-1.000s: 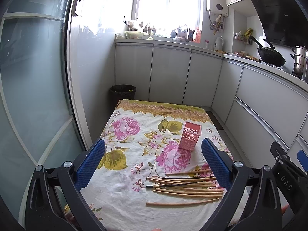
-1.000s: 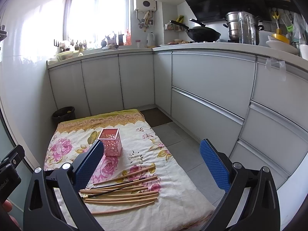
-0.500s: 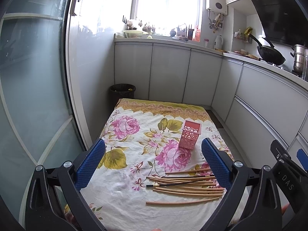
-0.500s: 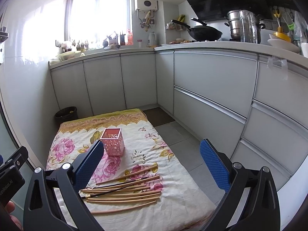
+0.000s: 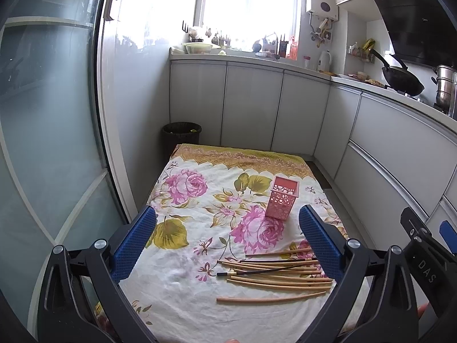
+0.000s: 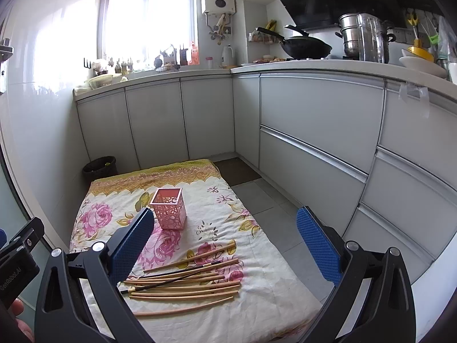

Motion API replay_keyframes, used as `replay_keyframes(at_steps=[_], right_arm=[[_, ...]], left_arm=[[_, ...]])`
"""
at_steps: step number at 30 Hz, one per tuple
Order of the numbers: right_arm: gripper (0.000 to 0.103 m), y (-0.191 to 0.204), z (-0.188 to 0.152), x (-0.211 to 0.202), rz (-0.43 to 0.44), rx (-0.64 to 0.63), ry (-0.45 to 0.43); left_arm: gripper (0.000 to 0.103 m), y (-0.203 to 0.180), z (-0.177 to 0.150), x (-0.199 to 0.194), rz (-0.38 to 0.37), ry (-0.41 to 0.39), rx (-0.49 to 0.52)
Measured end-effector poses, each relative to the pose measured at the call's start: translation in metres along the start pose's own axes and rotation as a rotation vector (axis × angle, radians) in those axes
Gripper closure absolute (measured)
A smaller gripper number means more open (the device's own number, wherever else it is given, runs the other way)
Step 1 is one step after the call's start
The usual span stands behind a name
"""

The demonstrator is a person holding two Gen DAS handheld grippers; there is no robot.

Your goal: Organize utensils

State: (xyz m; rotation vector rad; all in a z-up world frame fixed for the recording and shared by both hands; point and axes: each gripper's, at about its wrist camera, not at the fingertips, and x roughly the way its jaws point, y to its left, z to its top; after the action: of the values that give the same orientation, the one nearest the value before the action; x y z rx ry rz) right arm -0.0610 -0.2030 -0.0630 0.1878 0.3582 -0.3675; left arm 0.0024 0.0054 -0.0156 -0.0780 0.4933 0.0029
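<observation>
Roughly a dozen pale wooden chopsticks (image 5: pixel 278 271) are seen in the left wrist view, spread in a loose, nearly parallel bundle on a floral cloth (image 5: pixel 182 285) laid over the kitchen floor. A single dark stick (image 5: pixel 257 271) with a pale band near its tip is laid across the bundle, and one pale stick is set slightly apart at the near edge. A pink perforated holder (image 5: pixel 281 197) of square section is stood upright on the cloth, beyond the bundle and apart from it; nothing can be seen inside it. The left gripper (image 5: pixel 228 240) is held above the near part of the cloth with its blue-padded jaws spread wide and nothing between them. The bundle is placed below and toward the right-hand jaw, whose pad hides the far ends of several sticks. Part of the other tool is visible at the right edge.

In the right wrist view the same chopsticks (image 6: pixel 185 280) are fanned across the near end of the cloth (image 6: pixel 257 300), with the dark stick (image 6: pixel 171 278) lying diagonally over them. The holder (image 6: pixel 169 213) is seen upright just past the left-hand pad. The right gripper (image 6: pixel 224 241) is likewise spread apart and empty, with the bundle lying below and toward its left jaw, untouched. Fingers (image 6: pixel 20 314) are glimpsed at the lower left corner.
</observation>
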Motion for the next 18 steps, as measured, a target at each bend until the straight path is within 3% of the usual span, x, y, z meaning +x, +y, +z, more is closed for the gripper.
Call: replay_keyframes(at_steps=[18], right_arm=[[0.005,-0.0023,-0.0002,0.0073,0.009,0.004,0.019]], left_arm=[[0.007,-0.0001,0.0005,0.0036,0.001,0.011,0.007]])
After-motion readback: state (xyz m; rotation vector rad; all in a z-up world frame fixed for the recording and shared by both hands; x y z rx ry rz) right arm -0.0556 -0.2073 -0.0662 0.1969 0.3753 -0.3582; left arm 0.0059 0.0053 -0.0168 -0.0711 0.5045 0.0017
